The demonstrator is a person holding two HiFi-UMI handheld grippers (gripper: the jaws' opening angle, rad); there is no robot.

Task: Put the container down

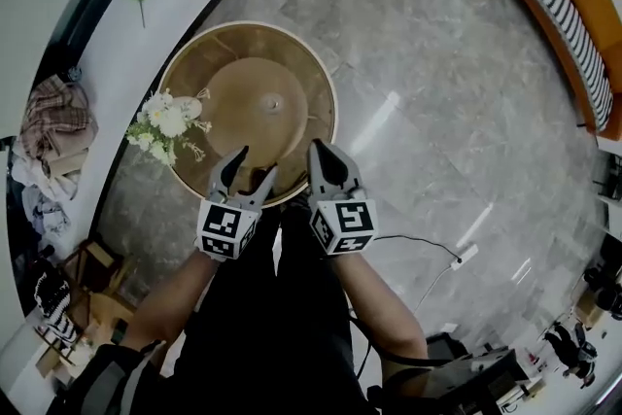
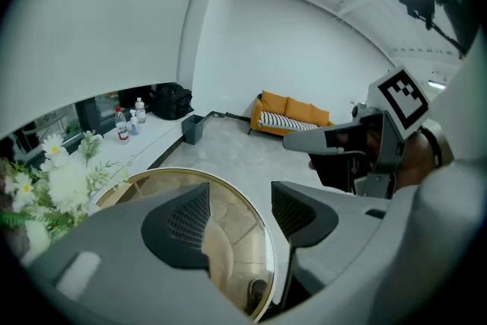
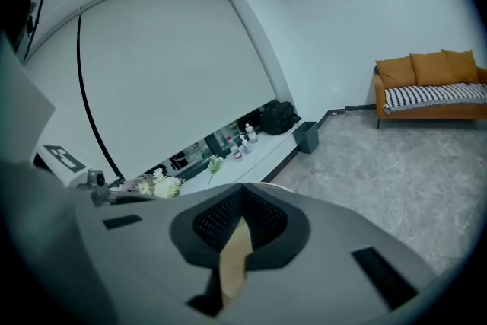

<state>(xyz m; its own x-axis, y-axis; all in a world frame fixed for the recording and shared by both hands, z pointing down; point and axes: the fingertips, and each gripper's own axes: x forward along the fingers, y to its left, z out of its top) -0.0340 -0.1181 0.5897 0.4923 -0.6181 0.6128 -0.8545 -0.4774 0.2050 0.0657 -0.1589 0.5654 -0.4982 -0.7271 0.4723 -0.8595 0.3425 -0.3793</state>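
Round tan container (image 1: pixel 248 102) is at 12 o'clock of both grippers, near rim at the tips. Right hand-held gripper (image 1: pixel 328 162) is clenched on that rim. Left hand-held gripper (image 1: pixel 255 166) is released, jaws straddling the rim. Flowers (image 1: pixel 167 123) crowd its 9 o'clock.

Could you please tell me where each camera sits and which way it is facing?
Head view: on the person's head, looking steeply down at the round container; both forearms, the left tool and the right tool show.
Left gripper view: on the left tool, facing along parted jaws over the container's rim towards the sofa; the right tool shows.
Right gripper view: on the right tool, jaws closed on a tan edge, facing the white ledge.
Shared: the flowers appear in all three.
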